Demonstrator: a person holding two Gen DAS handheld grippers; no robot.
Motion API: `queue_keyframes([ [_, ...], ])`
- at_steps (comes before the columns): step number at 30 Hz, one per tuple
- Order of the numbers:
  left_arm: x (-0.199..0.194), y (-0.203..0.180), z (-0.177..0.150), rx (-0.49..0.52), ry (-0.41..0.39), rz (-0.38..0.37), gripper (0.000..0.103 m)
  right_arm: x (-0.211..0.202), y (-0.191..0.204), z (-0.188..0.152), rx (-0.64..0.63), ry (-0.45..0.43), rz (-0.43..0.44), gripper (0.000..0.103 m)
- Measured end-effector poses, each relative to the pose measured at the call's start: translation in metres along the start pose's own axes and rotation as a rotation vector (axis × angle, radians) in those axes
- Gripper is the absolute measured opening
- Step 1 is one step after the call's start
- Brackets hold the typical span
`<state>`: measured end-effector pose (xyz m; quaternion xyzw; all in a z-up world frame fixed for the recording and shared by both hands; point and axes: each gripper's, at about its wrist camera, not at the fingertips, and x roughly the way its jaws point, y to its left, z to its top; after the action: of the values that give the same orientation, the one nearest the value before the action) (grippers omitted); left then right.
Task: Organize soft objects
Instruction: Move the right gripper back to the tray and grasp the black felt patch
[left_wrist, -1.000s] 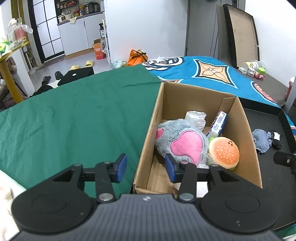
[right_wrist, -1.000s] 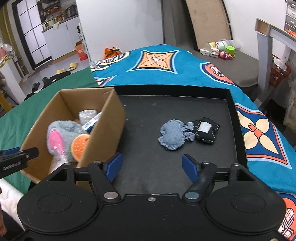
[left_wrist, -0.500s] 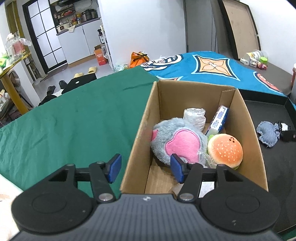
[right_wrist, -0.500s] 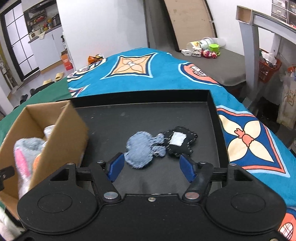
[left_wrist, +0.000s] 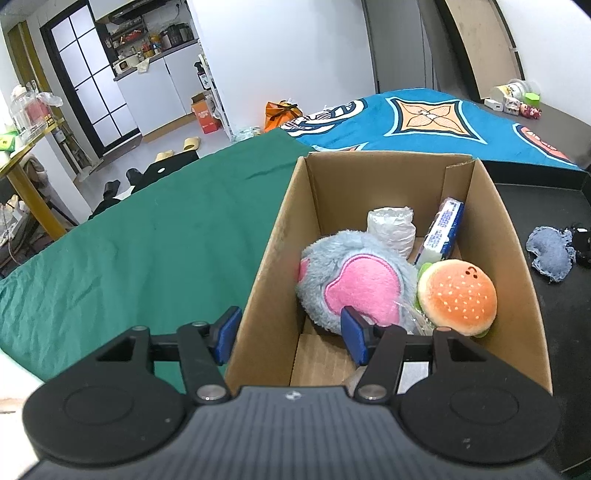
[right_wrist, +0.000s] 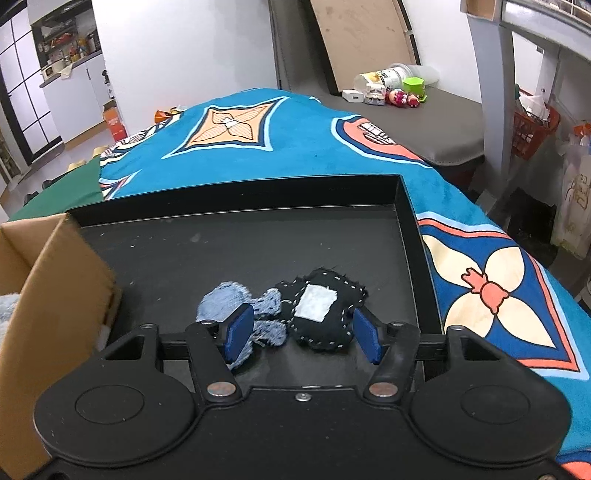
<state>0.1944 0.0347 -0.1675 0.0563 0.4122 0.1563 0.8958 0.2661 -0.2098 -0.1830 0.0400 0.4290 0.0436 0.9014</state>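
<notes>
now black stitched pouch (right_wrist: 324, 314) bears white patch.

- Bed: green cloth (left_wrist: 129, 240) and blue patterned blanket (right_wrist: 258, 147) side by side.
- Cardboard box (left_wrist: 280, 236) on the green cloth.
- Black tray (right_wrist: 258, 240) on the blanket.

Right gripper (right_wrist: 303, 338) fingers (right_wrist: 239, 332) closing around black patch toy (right_wrist: 322, 313) on tray (right_wrist: 229, 236).
</notes>
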Motion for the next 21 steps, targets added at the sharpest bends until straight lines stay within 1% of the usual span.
queue_keyframes([
  [6, 0.001, -0.004, 0.000, 0.011, -0.003, 0.015, 0.061, 0.013, -0.001, 0.002, -0.014, 0.023, -0.003, 0.059],
  [7, 0.002, -0.005, 0.000, 0.012, -0.004, 0.017, 0.061, 0.017, -0.001, 0.001, -0.020, 0.043, -0.003, 0.054],
  [9, 0.002, -0.004, 0.001, 0.012, -0.004, 0.019, 0.062, 0.018, 0.000, -0.001, -0.031, 0.045, -0.012, 0.044],
  [10, 0.002, -0.005, 0.000, 0.011, -0.004, 0.019, 0.062, 0.017, 0.001, -0.001, -0.048, 0.044, -0.019, 0.031],
  [12, 0.002, -0.004, 0.000, 0.008, -0.004, 0.017, 0.063, 0.015, -0.001, -0.001, -0.046, 0.051, -0.023, 0.027],
  [13, 0.002, -0.003, 0.001, 0.007, -0.003, 0.017, 0.063, 0.013, -0.003, -0.001, -0.038, 0.056, -0.021, 0.023],
  [21, 0.003, 0.000, 0.001, -0.001, 0.001, 0.010, 0.063, -0.010, -0.008, -0.006, -0.013, 0.045, -0.019, 0.023],
])
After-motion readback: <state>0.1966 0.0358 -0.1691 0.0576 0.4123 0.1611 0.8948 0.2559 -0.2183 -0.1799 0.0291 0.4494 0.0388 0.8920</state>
